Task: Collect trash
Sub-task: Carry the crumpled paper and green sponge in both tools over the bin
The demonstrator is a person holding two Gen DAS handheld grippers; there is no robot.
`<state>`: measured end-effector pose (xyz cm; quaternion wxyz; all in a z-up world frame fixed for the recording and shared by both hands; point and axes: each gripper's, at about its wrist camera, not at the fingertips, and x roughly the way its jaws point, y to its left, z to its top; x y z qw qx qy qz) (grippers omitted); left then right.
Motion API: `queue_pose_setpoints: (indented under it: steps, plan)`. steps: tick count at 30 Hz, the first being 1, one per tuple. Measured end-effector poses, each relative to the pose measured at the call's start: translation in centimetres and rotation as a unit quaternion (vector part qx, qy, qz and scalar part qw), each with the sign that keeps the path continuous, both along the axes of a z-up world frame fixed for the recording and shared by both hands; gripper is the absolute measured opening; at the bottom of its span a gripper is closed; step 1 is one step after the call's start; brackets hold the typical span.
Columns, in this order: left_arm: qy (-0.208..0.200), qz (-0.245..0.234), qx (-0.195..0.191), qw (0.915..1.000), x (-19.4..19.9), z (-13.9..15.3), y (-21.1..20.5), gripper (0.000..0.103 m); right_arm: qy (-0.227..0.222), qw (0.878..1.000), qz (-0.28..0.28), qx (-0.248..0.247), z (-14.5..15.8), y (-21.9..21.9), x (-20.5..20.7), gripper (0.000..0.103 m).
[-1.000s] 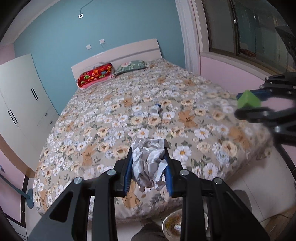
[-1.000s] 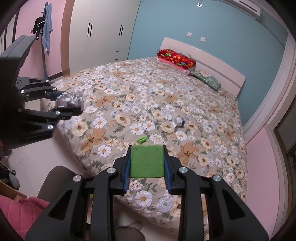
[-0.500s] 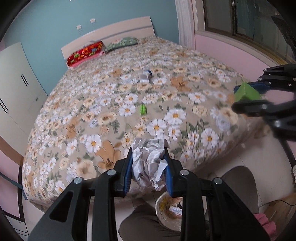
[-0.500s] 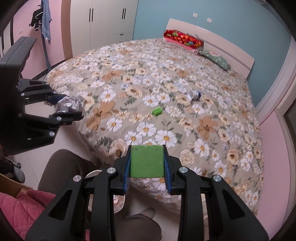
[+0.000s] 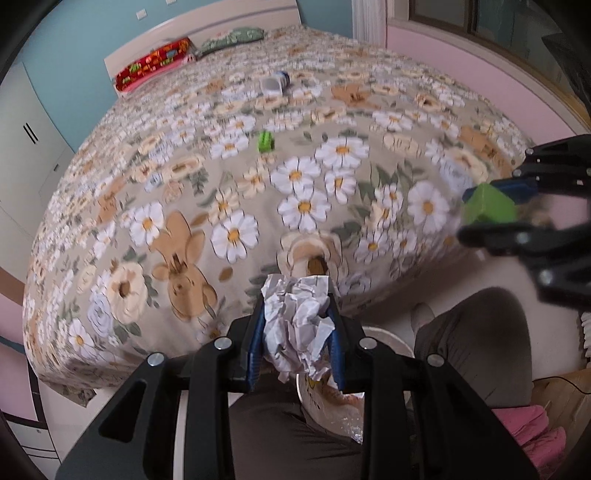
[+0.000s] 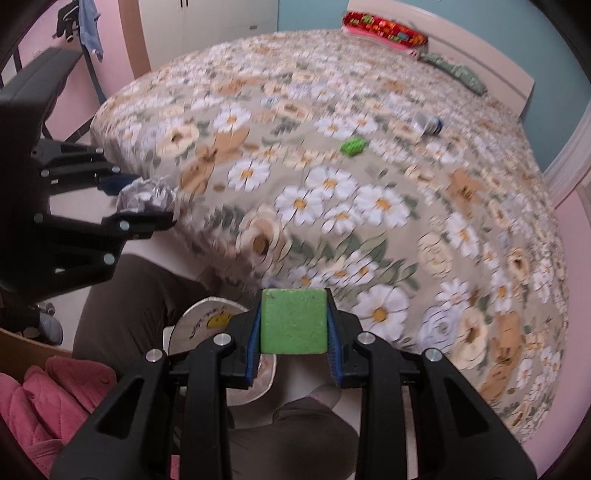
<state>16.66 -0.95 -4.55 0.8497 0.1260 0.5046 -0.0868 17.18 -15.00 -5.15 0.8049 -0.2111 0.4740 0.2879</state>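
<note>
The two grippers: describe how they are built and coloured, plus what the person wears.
Both the left gripper and right gripper are matte black, angular frames with silver screw heads; their fingers carry blue ribbed pads. No cables show. The person's trousers are dark brown.

Home bedroom: large bed (image 5: 184, 192) with floral cover, pillows (image 5: 153, 68) at headboard (image 6: 480, 55), white wardrobe (image 6: 207, 26).

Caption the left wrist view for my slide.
Left gripper clamps crumpled white paper above a round bin beside the floral bed.
</note>
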Motion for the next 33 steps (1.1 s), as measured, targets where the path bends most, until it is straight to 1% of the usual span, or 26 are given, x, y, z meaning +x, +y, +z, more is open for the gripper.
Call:
queue_pose_setpoints:
  steps: [8,15,24,28,33]
  plan:
    - [0.059,0.003,0.015,0.9981,-0.2,-6.3,0.1,0.032,0.048,0.999,0.016,-0.01,-5.6,1.7,-0.4,0.031]
    - [0.107,0.004,0.011,0.9942,-0.4,-11.2,0.1,0.032,0.099,0.995,0.021,-0.013,-11.1,2.3,-0.8,0.031]
    - [0.177,0.006,0.013,0.9841,-0.5,-18.4,0.0,0.032,0.169,0.986,0.006,-0.007,-19.1,2.0,-1.1,0.031]
    - [0.201,0.01,0.015,0.9794,-0.6,-20.9,0.1,0.032,0.193,0.981,-0.005,-0.009,-22.3,1.8,-1.2,0.031]
    - [0.231,0.014,0.016,0.9728,-0.6,-24.1,0.1,0.032,0.209,0.977,-0.025,-0.011,-26.1,2.0,-1.2,0.031]
